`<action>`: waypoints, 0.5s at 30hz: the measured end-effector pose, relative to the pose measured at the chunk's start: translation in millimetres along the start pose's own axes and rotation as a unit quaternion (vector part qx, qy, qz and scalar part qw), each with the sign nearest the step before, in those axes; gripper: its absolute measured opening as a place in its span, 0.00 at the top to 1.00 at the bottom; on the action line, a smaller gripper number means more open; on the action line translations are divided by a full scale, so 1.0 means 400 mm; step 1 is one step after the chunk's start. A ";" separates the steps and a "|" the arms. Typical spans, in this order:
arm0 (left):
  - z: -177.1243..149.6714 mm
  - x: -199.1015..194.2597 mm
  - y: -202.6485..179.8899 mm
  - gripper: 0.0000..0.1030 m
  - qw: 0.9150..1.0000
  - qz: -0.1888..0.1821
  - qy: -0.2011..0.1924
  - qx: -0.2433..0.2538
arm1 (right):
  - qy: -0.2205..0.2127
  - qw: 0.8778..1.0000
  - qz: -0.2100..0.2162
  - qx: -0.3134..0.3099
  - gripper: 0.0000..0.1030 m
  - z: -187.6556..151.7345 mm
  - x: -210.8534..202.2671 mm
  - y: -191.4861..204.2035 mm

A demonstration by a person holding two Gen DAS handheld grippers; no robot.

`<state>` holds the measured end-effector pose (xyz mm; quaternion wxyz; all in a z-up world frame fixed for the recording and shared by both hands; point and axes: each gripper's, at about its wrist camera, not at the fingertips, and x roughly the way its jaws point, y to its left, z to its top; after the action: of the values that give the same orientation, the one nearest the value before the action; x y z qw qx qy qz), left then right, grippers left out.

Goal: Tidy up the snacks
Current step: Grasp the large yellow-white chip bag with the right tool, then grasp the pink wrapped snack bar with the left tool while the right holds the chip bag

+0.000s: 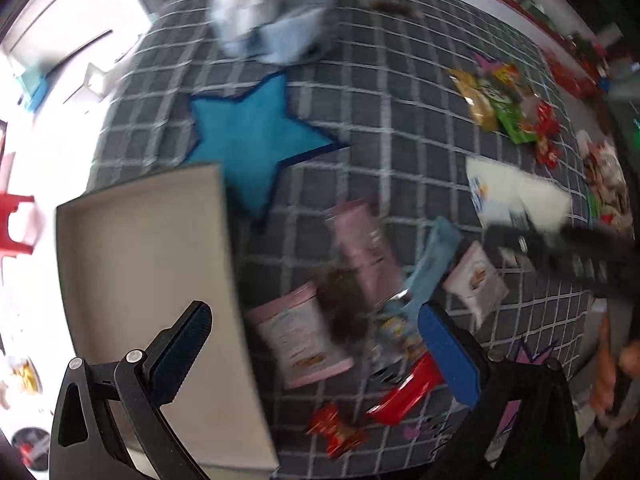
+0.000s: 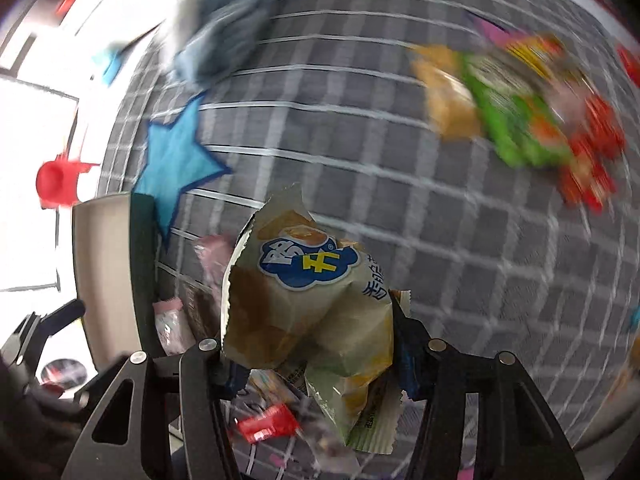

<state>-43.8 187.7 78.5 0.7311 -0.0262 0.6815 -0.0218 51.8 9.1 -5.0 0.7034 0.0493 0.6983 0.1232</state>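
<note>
My right gripper [image 2: 312,344] is shut on a beige snack bag [image 2: 304,300] with a blue cloud logo and holds it above the checked rug. In the left wrist view that bag [image 1: 516,196] shows at the right, with the right gripper's dark fingers [image 1: 560,252] on it. My left gripper [image 1: 320,340] is open and empty, hovering beside a shallow beige box [image 1: 140,248]. Below it lie pink packets [image 1: 300,336], a light blue packet [image 1: 432,264] and red wrappers [image 1: 404,392]. A second pile of green, yellow and red snacks [image 1: 504,108] lies far right.
A grey checked rug [image 1: 380,80] with a blue star patch [image 1: 248,140] covers the floor. A crumpled blue-grey cloth [image 1: 272,16] lies at the far edge. A red stool [image 1: 16,224] stands on the white floor at left.
</note>
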 end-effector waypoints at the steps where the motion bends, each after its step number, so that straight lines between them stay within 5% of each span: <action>1: 0.019 0.019 -0.019 0.00 1.000 0.000 0.003 0.001 | -0.001 1.000 0.001 0.011 0.44 -0.032 -0.013 -0.023; 8: 0.117 0.129 -0.044 0.05 0.998 0.043 0.024 -0.046 | 0.000 0.998 0.010 0.065 0.43 -0.184 -0.071 -0.128; 12: 0.145 0.191 -0.080 0.06 0.996 0.070 0.045 -0.032 | -0.004 0.997 0.022 0.079 0.43 -0.233 -0.091 -0.159; 15: 0.148 0.232 -0.103 0.24 0.995 0.070 0.068 -0.031 | -0.008 0.996 0.032 0.080 0.43 -0.250 -0.090 -0.151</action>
<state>22.0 141.0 -6.7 0.6812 0.0007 0.7304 0.0492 -41.1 -68.2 13.2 0.6981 0.1288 0.6986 0.0895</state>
